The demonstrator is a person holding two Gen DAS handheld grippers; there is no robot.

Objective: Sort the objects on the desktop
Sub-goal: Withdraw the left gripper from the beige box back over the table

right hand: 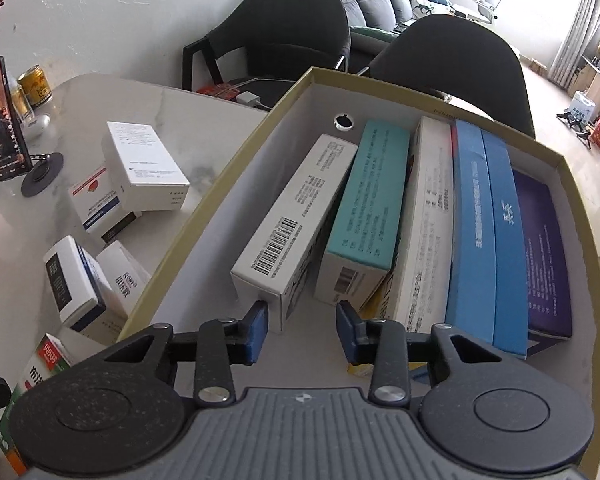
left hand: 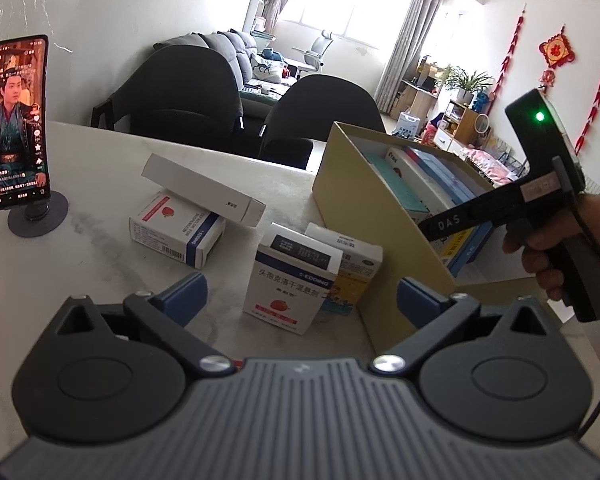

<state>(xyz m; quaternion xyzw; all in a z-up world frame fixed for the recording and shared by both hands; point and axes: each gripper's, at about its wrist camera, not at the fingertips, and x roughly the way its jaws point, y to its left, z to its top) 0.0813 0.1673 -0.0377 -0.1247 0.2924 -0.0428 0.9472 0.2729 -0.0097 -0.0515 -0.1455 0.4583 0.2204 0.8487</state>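
A tan cardboard box [right hand: 580, 216] with a white lining lies ahead of the right jaws, holding packs on edge in a row: a white barcoded carton [right hand: 296, 228] leaning, its near end just ahead of the jaws and nearer the left pad, then a teal carton [right hand: 370, 196], a white pack [right hand: 430, 216], two blue packs [right hand: 488, 232] and a purple one [right hand: 544, 248]. Ahead of the left jaws, an upright white medicine carton [left hand: 290, 284] stands between the pads' lines, a yellow-fronted carton [left hand: 354, 276] touching it; farther off, a long white carton [left hand: 204, 190] lies tilted on a red-marked one [left hand: 176, 232].

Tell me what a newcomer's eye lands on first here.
The tan cardboard box, packed with medicine cartons standing in a row, with the right claw at the white barcoded carton. Left of it, loose cartons litter the marble table, and a lit phone stands upright.
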